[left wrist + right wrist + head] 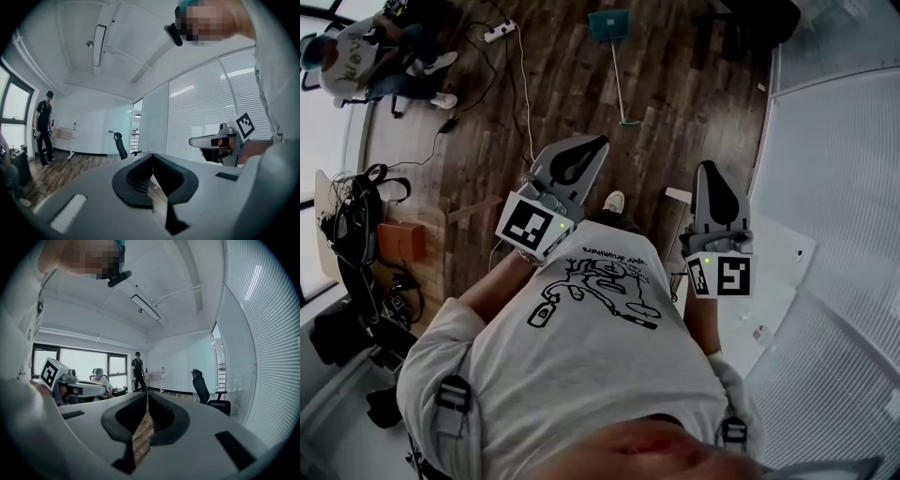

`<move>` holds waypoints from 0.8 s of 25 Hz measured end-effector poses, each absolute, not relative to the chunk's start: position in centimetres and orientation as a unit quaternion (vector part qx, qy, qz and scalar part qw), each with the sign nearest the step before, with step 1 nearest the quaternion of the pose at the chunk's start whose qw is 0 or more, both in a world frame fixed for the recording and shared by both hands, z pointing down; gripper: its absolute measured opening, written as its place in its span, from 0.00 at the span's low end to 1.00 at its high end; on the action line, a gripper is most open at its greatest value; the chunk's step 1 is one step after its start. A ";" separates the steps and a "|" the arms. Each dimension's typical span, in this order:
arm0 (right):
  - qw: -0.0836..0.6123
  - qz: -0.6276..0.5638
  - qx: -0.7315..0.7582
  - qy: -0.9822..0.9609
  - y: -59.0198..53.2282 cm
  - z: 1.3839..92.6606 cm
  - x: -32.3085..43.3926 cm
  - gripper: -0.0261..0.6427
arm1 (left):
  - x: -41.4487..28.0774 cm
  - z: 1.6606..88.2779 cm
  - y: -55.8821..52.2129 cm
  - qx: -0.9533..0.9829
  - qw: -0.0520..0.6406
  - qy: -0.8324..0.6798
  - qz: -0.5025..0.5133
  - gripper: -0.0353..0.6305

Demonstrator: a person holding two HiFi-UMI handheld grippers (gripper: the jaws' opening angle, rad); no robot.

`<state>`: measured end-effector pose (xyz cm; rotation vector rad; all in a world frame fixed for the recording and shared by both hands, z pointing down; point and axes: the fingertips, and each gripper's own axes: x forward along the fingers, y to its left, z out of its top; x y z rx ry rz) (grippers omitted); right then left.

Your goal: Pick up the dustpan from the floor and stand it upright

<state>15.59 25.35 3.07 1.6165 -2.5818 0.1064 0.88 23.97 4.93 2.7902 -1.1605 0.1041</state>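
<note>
left tongs [596,145] pressed together, nothing between them. right tongs [710,171] same, pressed together and empty. both were held out roughly level in front of the chest, apart from each other. dustpan [610,24] lay flat on the wood floor [675,84], teal pan at the far end, long handle [620,80] pointing back toward the person. it was well ahead of both tongs, untouched. power strip [499,32] lay left of it. seated person [356,58] at far left, standing person [43,125] by the window, office chair [202,386] near the glass wall.
</note>
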 end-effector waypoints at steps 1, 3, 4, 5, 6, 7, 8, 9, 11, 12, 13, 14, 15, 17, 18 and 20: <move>0.048 0.037 0.528 -0.847 24.9 3.2 15.8 0.06 | 1.1 5.1 23.5 0.921 0.061 -0.384 0.034 0.06; 0.051 0.039 0.523 -0.850 24.1 3.6 15.8 0.06 | 1.4 5.4 22.7 0.920 0.064 -0.384 0.035 0.06; 0.053 0.041 0.520 -0.851 23.6 3.8 15.7 0.06 | 1.5 5.6 22.2 0.920 0.066 -0.384 0.036 0.06; 0.054 0.042 0.519 -0.852 23.0 3.9 15.6 0.06 | 1.5 5.8 21.8 0.920 0.068 -0.383 0.038 0.06; 0.055 0.043 0.518 -0.852 22.4 4.0 15.5 0.06 | 1.5 6.0 21.2 0.920 0.071 -0.383 0.039 0.06; 0.055 0.044 0.518 -0.852 21.8 4.1 15.4 0.06 | 1.5 6.3 20.7 0.921 0.073 -0.381 0.041 0.06; 0.055 0.045 0.519 -0.852 21.2 4.1 15.3 0.06 | 1.5 6.5 20.1 0.921 0.075 -0.380 0.042 0.06; 0.056 0.046 0.519 -0.851 20.7 4.2 15.2 0.06 | 1.4 6.6 19.5 0.921 0.076 -0.379 0.042 0.06; 0.058 0.048 0.519 -0.852 19.3 4.4 14.9 0.06 | 1.3 6.8 18.0 0.923 0.076 -0.376 0.040 0.06; 0.060 0.048 0.518 -0.852 18.5 4.6 14.6 0.06 | 1.2 6.8 17.1 0.923 0.075 -0.375 0.039 0.06; 0.062 0.048 0.516 -0.853 17.5 4.7 14.3 0.06 | 0.9 6.8 16.2 0.923 0.074 -0.375 0.038 0.06; 0.064 0.048 0.515 -0.854 16.5 4.8 13.9 0.06 | 0.6 6.8 15.2 0.923 0.074 -0.375 0.037 0.06; 0.066 0.047 0.514 -0.854 15.5 4.8 13.4 0.06 | 0.1 6.8 14.2 0.923 0.074 -0.376 0.036 0.06; 0.069 0.043 0.513 -0.854 13.3 4.6 12.4 0.06 | -0.9 6.8 12.1 0.923 0.074 -0.377 0.033 0.06; 0.071 0.041 0.514 -0.854 12.2 4.5 11.8 0.06 | -1.6 6.7 10.9 0.923 0.074 -0.377 0.032 0.06; 0.072 0.039 0.512 -0.855 9.8 4.1 10.5 0.06 | -3.0 6.6 8.6 0.922 0.072 -0.379 0.031 0.06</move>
